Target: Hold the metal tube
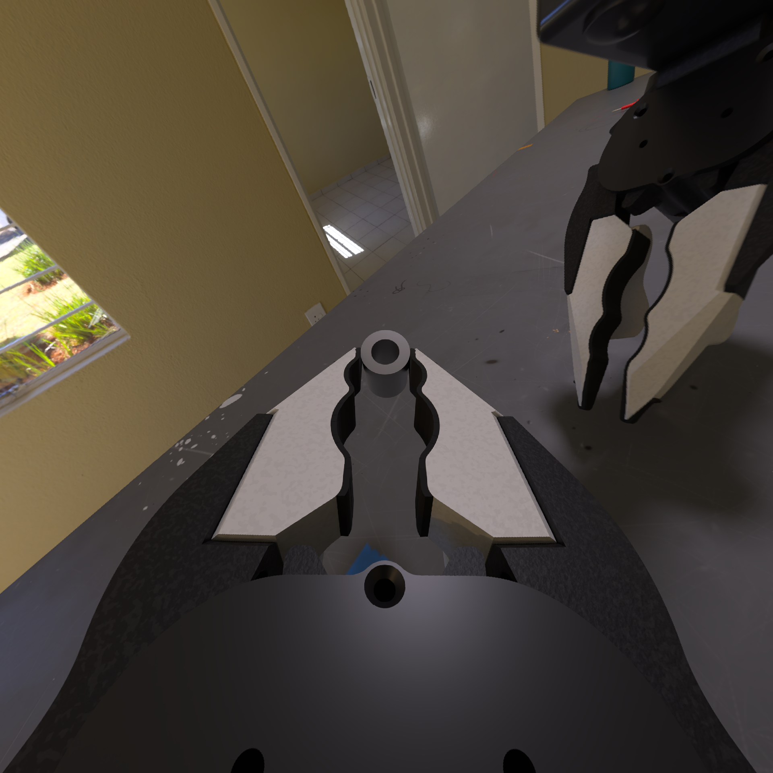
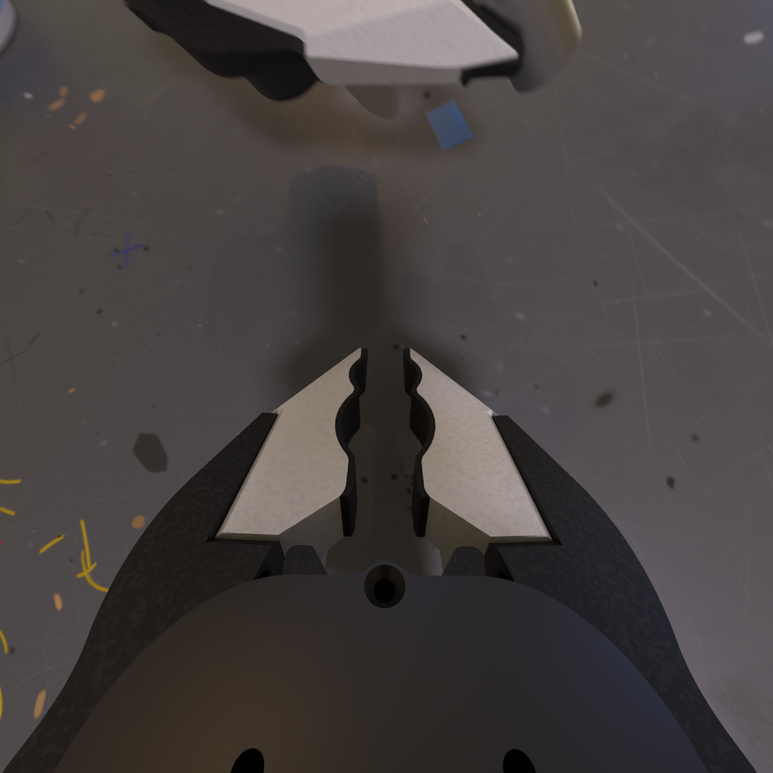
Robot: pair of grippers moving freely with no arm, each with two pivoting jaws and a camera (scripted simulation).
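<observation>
A short grey metal tube [image 1: 385,376] stands upright between the fingertips of my left gripper [image 1: 385,355], which is shut on it above the dark grey table [image 1: 460,272]. The tube's open end faces up. My right gripper [image 2: 385,351] is open and empty, pointing down at the table; it also shows in the left wrist view [image 1: 606,412], to the right of the tube and apart from it. In the right wrist view one finger of the left gripper [image 2: 376,46] crosses the top edge; the tube does not show there.
The table edge runs along a yellow wall with a window [image 1: 46,309] and an open doorway [image 1: 359,217]. A teal cylinder [image 1: 619,75] stands at the far end. A blue tape scrap [image 2: 449,123] and paint marks lie on the table top.
</observation>
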